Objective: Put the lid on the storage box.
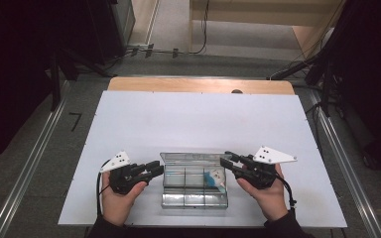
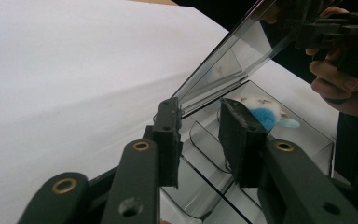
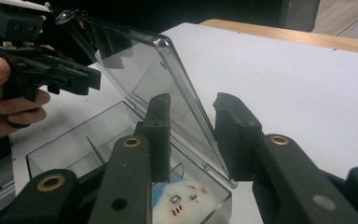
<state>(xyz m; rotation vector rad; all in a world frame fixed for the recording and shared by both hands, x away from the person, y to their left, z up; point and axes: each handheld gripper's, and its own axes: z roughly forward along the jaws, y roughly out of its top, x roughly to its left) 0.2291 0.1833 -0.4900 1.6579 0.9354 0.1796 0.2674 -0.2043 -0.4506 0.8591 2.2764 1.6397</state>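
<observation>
Left gripper (image 1: 154, 170): jaws apart, straddling left end wall of clear compartment box (image 1: 178, 199) at near table (image 1: 129, 119) edge. Plush toy (image 1: 215, 177) in box's right compartment. Right gripper (image 1: 226, 161): jaws apart, straddling raised lid (image 3: 154, 79).

- Your left hand (image 1: 116, 198) comes in from the bottom edge and holds the left gripper (image 1: 157, 170) low, jaws pointing right
- In the left gripper view its jaws stand partly apart
- Your right hand (image 1: 268, 193) holds the right gripper (image 1: 226, 159) opposite, jaws pointing left toward the other
- Its jaws are also partly apart
</observation>
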